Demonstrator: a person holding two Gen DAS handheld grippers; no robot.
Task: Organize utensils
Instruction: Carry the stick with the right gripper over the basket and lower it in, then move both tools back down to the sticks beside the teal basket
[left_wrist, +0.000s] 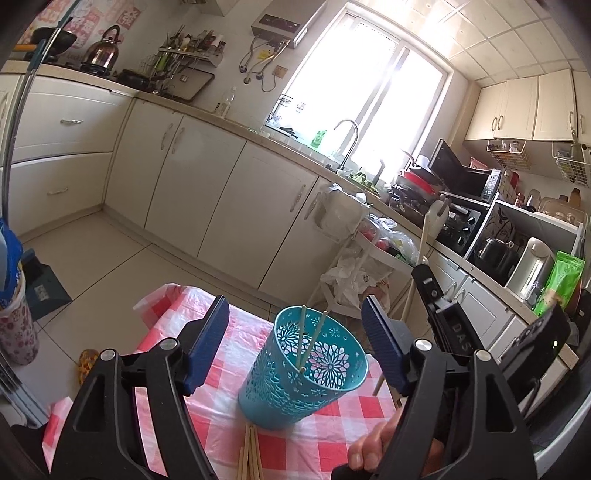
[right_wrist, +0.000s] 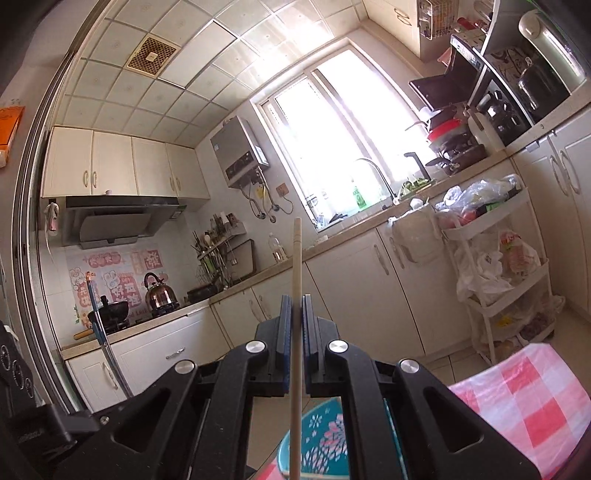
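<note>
A teal perforated utensil holder (left_wrist: 303, 373) stands on the red-and-white checked tablecloth (left_wrist: 343, 435), with two pale chopsticks (left_wrist: 312, 339) leaning inside it. My left gripper (left_wrist: 295, 347) is open, its blue pads either side of the holder, empty. Several loose chopsticks (left_wrist: 249, 456) lie on the cloth in front of the holder. My right gripper (right_wrist: 295, 314) is shut on one chopstick (right_wrist: 296, 280), held upright above the holder's rim (right_wrist: 317, 443). The right gripper's body (left_wrist: 443, 317) shows at the right in the left wrist view.
White cabinets (left_wrist: 207, 192) and a counter with sink and faucet (left_wrist: 349, 140) run behind the table. A white trolley (right_wrist: 506, 266) with plastic bags stands beyond the table's edge. Appliances (left_wrist: 491, 236) crowd the right-hand counter.
</note>
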